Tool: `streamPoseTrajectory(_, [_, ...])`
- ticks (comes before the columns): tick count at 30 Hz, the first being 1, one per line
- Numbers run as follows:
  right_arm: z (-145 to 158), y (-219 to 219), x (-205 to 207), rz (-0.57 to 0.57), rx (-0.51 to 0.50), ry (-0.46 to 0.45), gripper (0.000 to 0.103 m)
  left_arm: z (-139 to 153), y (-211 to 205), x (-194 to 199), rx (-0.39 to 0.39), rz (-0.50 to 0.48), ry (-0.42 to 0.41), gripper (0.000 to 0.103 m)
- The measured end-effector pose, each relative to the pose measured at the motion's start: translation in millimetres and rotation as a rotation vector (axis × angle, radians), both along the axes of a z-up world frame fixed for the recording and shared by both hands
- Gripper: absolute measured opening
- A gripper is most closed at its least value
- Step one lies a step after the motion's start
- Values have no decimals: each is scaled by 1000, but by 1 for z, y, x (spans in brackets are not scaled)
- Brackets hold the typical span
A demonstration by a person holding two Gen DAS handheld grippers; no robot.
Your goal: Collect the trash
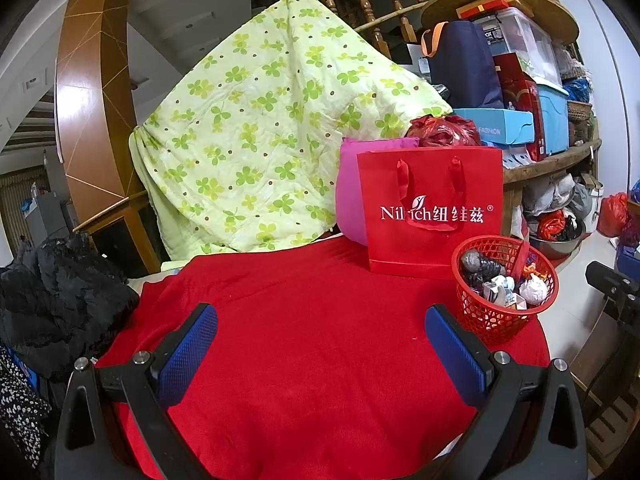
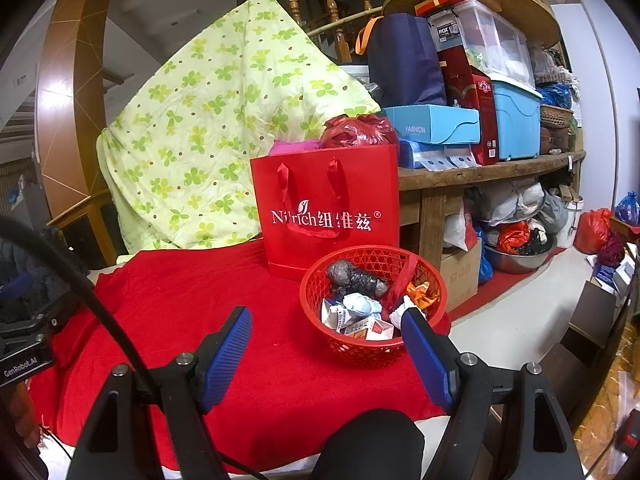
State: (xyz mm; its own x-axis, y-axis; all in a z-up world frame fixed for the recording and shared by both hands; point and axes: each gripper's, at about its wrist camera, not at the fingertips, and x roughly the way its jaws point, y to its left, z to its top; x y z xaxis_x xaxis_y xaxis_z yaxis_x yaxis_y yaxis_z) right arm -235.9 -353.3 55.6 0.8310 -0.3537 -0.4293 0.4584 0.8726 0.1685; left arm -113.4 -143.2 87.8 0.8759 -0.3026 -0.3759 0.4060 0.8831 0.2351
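A red mesh basket (image 2: pixel 374 350) stands on the red cloth (image 2: pixel 192 296) near its right edge, holding several crumpled bits of trash: a dark wad (image 2: pixel 356 278), white and pale-blue paper (image 2: pixel 360 306) and an orange scrap (image 2: pixel 420 292). In the left wrist view the same basket (image 1: pixel 496 322) is at the right. My left gripper (image 1: pixel 320 320) hovers open over bare red cloth (image 1: pixel 304 320), nothing between its blue pads. My right gripper (image 2: pixel 326 318) is open too, short of the basket, with its right pad (image 2: pixel 426 356) overlapping the basket's near rim in the picture.
A red paper gift bag (image 2: pixel 326 210) stands right behind the basket, with a pink cushion (image 1: pixel 352 200) and a green flowered quilt (image 1: pixel 256 128) behind it. A black jacket (image 1: pixel 60 296) lies at the cloth's left. Shelves with boxes (image 2: pixel 512 120) fill the right. A black cable (image 2: pixel 80 276) crosses the left.
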Motion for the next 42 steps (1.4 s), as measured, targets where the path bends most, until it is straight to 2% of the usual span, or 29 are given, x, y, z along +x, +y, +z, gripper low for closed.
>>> streamPoseTrajectory(42, [5,-3,0,1,-6,1,80,-8,3,-1,0,-21,20,103])
